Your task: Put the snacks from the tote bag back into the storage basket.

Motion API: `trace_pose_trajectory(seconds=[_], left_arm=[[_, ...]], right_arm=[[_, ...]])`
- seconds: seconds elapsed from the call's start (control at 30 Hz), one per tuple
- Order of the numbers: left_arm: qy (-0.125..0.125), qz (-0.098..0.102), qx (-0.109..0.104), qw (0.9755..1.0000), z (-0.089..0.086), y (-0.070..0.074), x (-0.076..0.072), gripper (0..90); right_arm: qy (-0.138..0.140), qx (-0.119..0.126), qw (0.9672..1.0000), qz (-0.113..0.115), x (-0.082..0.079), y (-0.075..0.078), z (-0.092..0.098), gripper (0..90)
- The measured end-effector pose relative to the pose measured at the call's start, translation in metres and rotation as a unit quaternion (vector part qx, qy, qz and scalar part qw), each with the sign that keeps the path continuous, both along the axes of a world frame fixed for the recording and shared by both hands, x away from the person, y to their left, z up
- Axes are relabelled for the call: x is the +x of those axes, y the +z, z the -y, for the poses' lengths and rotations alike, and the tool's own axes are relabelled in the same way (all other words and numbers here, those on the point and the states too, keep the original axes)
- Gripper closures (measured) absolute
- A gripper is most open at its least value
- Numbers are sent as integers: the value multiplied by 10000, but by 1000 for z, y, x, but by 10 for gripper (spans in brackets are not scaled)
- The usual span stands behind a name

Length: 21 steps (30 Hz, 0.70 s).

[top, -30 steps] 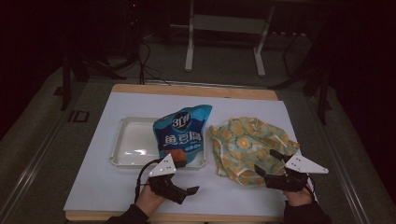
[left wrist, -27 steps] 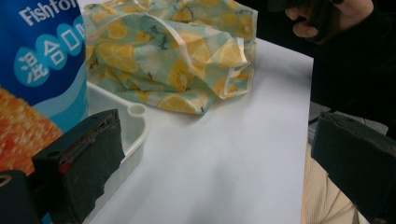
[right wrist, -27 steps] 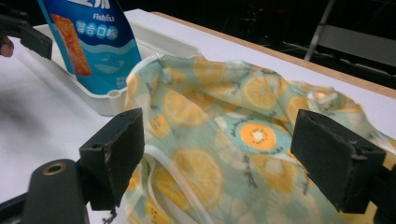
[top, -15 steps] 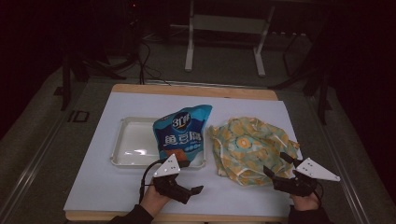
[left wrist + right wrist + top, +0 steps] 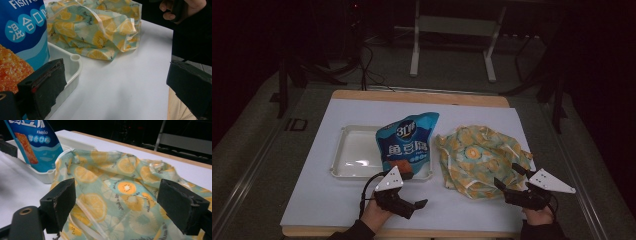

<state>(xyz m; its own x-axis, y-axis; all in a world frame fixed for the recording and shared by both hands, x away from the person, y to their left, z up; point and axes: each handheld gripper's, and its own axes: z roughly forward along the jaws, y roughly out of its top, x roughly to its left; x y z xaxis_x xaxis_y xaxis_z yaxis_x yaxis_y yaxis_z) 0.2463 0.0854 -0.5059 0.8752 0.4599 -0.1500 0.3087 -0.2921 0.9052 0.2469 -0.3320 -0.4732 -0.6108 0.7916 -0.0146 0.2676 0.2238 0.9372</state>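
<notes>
Dim room, white table (image 5: 327,200) under both your hands. Right gripper (image 5: 508,183) jaws spread wide, holding nothing, hovering at near edge of crumpled lemon-print bag (image 5: 482,160), not touching. Left gripper (image 5: 418,206) also wide open, empty, just before tray (image 5: 352,155). Snack packet (image 5: 406,144) leans in tray's right end, beside bag. Judgement: nothing gripped yet; grasping bag and whatever follows all left to do

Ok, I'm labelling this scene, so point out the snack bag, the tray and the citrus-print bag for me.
snack bag (image 5: 406,145): high view, middle of its blue front.
tray (image 5: 354,152): high view, bare white floor left of the snack bag.
citrus-print bag (image 5: 125,192): right gripper view, orange-slice print between the jaws.
</notes>
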Motion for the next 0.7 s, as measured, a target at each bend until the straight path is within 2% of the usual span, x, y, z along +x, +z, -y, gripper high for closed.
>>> trace_pose_trajectory(seconds=[0.4, 0.7], left_arm=[[50, 70, 43, 10000, -5, -1, -2, 30], [81, 121, 4, 9999, -8, 0, -3, 30]], right_arm=[[31, -40, 10000, -17, 1, -2, -2, 153], [38, 43, 10000, 48, -1, 0, 0, 153]])
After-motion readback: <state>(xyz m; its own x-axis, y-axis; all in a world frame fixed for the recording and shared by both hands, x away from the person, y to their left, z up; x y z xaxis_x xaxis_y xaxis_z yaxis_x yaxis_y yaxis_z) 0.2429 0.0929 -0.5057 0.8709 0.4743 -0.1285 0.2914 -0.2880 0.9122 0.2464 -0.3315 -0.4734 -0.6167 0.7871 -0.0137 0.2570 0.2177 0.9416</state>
